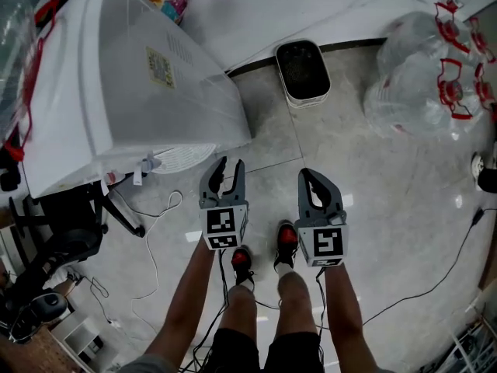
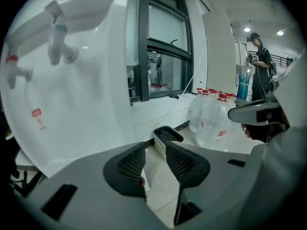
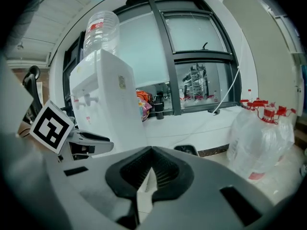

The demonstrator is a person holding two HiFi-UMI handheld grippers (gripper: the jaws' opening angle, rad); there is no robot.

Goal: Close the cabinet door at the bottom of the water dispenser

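Note:
The white water dispenser (image 1: 132, 76) stands at the upper left of the head view, seen from above; its bottom cabinet door is hidden from here. In the left gripper view its front wall with the red and blue taps (image 2: 57, 42) fills the left side. In the right gripper view the dispenser (image 3: 103, 99) carries a clear bottle (image 3: 100, 28) on top. My left gripper (image 1: 231, 164) (image 2: 155, 145) hangs open and empty over the floor, right of the dispenser. My right gripper (image 1: 306, 174) (image 3: 152, 149) is beside it, jaws shut on nothing.
A small white bin (image 1: 303, 72) with a dark inside stands by the wall. Bagged water bottles (image 1: 435, 76) lie at the upper right. Cables (image 1: 155, 247) run over the floor, and a chair base (image 1: 70, 231) sits at the left. A person (image 2: 261, 66) stands far off.

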